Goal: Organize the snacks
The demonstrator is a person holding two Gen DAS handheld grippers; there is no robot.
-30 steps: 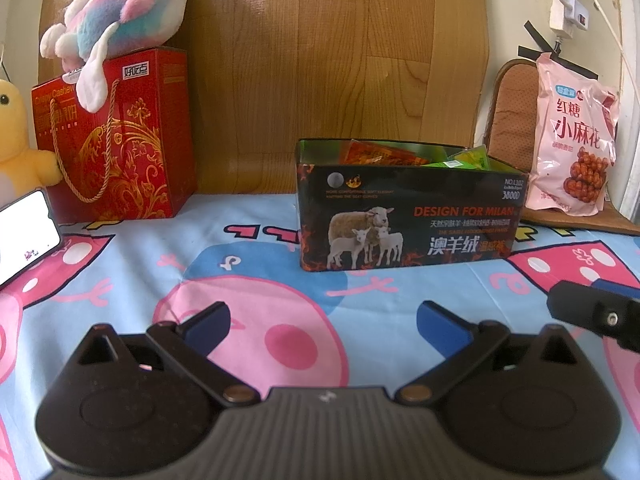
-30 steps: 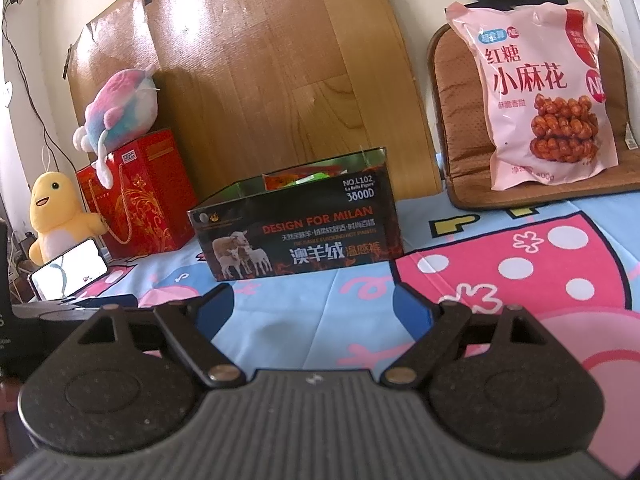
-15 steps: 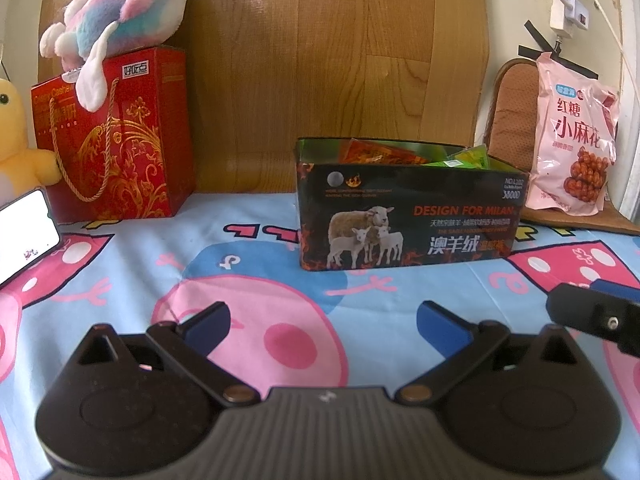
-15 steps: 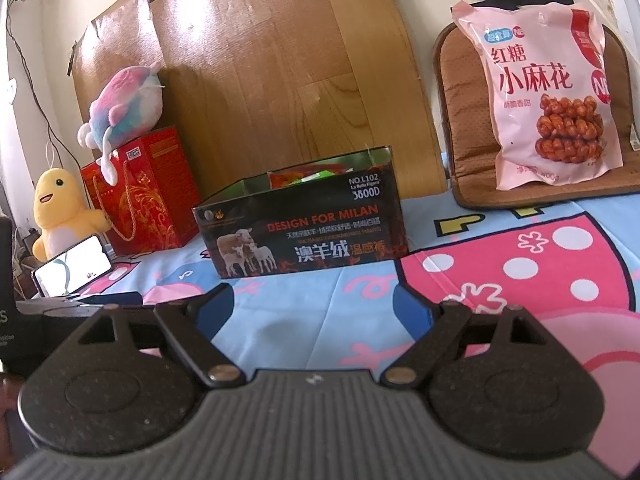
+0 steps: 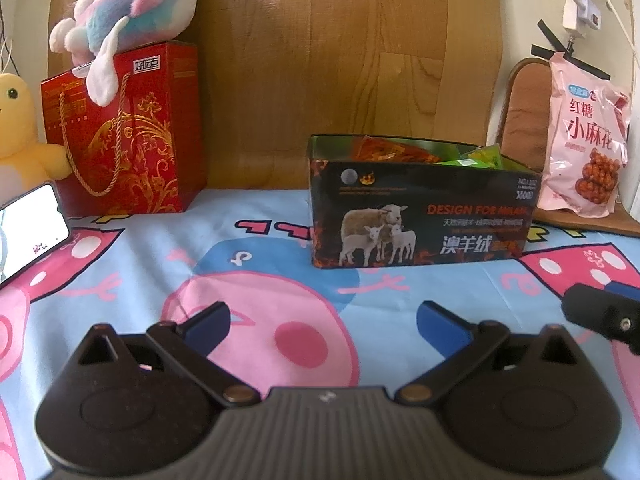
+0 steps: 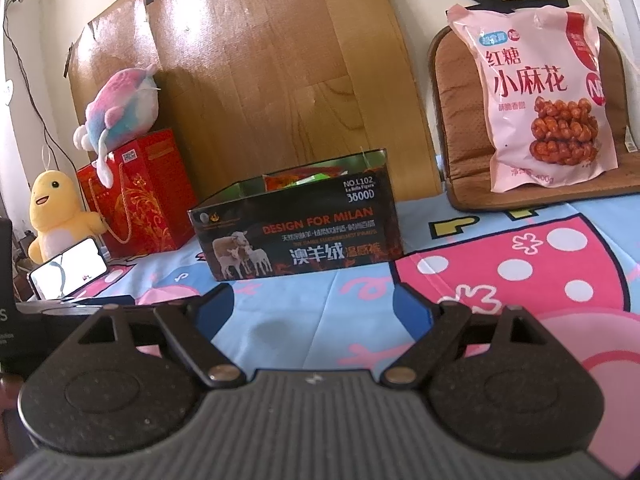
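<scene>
A black open-topped box (image 5: 420, 216) printed with sheep stands on the cartoon sheet, with orange and green snack packets (image 5: 400, 152) showing over its rim. It also shows in the right wrist view (image 6: 296, 232). A pink snack bag (image 6: 544, 96) leans upright on a brown cushion at the right; it also shows in the left wrist view (image 5: 588, 140). My left gripper (image 5: 322, 322) is open and empty, low over the sheet, short of the box. My right gripper (image 6: 312, 306) is open and empty, also short of the box. Its tip shows in the left wrist view (image 5: 600, 316).
A red gift bag (image 5: 120, 132) with a pink plush fish (image 5: 132, 8) on it stands at the back left. A yellow plush duck (image 6: 56, 212) and a lit phone (image 6: 68, 272) are at the left. A wooden board (image 5: 340, 60) stands behind the box.
The right gripper has drifted a little, so the box and pink bag sit slightly differently in its view. The left gripper has not moved. Both stay open.
</scene>
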